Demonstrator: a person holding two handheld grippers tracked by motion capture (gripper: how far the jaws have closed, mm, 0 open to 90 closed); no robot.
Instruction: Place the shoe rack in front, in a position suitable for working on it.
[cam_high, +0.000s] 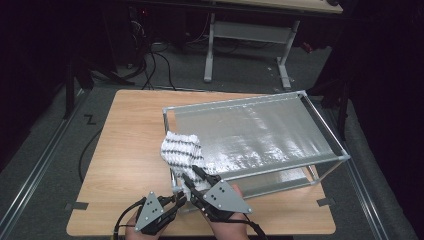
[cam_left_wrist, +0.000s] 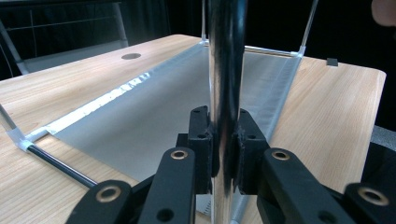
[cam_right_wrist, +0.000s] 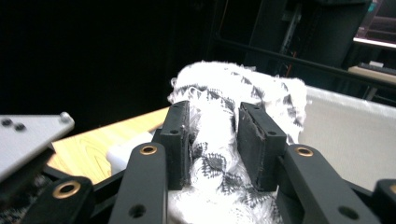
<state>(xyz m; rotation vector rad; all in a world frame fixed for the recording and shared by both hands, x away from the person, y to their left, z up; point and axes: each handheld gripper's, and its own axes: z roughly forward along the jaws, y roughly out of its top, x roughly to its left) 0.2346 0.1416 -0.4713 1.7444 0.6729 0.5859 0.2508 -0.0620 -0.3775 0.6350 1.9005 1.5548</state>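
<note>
Cloth (cam_high: 181, 149) looks soft and limp, best pinched at a bunched fold; right gripper (cam_right_wrist: 212, 140) jaws squeeze it, left gripper (cam_left_wrist: 223, 144) jaws clamp the rack post (cam_left_wrist: 225, 70).

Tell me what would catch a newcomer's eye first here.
A silver metal-framed rack covers the right half of the wooden table. At its near left corner, the right gripper grips a black-and-white patterned cloth, while the left gripper clamps the rack's shiny upright post.
</note>
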